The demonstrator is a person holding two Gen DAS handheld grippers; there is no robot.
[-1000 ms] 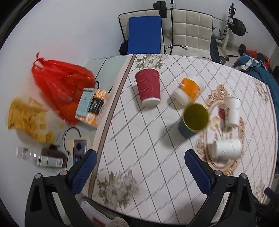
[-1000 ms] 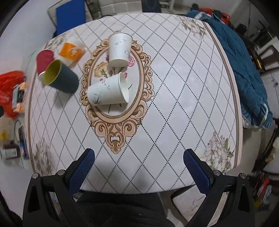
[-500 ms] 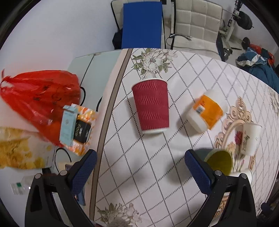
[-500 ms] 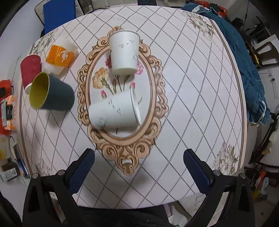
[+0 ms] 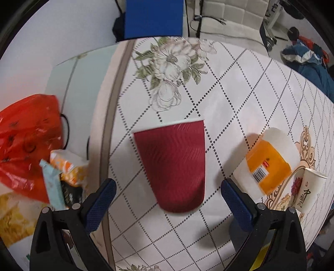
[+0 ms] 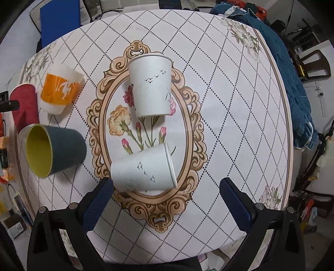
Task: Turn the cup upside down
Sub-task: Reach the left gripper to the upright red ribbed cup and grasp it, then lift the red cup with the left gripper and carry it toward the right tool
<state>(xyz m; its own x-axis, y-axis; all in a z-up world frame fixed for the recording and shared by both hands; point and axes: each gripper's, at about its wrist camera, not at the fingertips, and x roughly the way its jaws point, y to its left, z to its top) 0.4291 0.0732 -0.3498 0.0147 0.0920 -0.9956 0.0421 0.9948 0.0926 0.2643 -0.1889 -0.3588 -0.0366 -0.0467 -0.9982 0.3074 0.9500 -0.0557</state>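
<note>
A red ribbed paper cup (image 5: 175, 166) stands upside down on the table, just ahead of my open left gripper (image 5: 167, 200) and centred between its blue fingers. It also shows at the left edge of the right wrist view (image 6: 25, 106). My right gripper (image 6: 166, 198) is open and empty above a white paper cup (image 6: 144, 168) that lies on its side, mouth to the right, close to the left finger. A second white cup (image 6: 151, 89) stands upside down beyond it. A dark blue cup with a yellow inside (image 6: 54, 150) lies on its side at the left.
An orange-and-white cup (image 5: 267, 160) lies beside the red cup, also in the right wrist view (image 6: 60, 89). A red plastic bag (image 5: 27, 141) and snack packets (image 5: 62, 179) lie off the table's left edge. Chairs (image 5: 229, 14) stand beyond the far edge; blue clothing (image 6: 292, 83) lies to the right.
My left gripper has moved forward and down toward the red cup, which now fills the space ahead of the fingers. My right gripper has closed in on the lying white cup.
</note>
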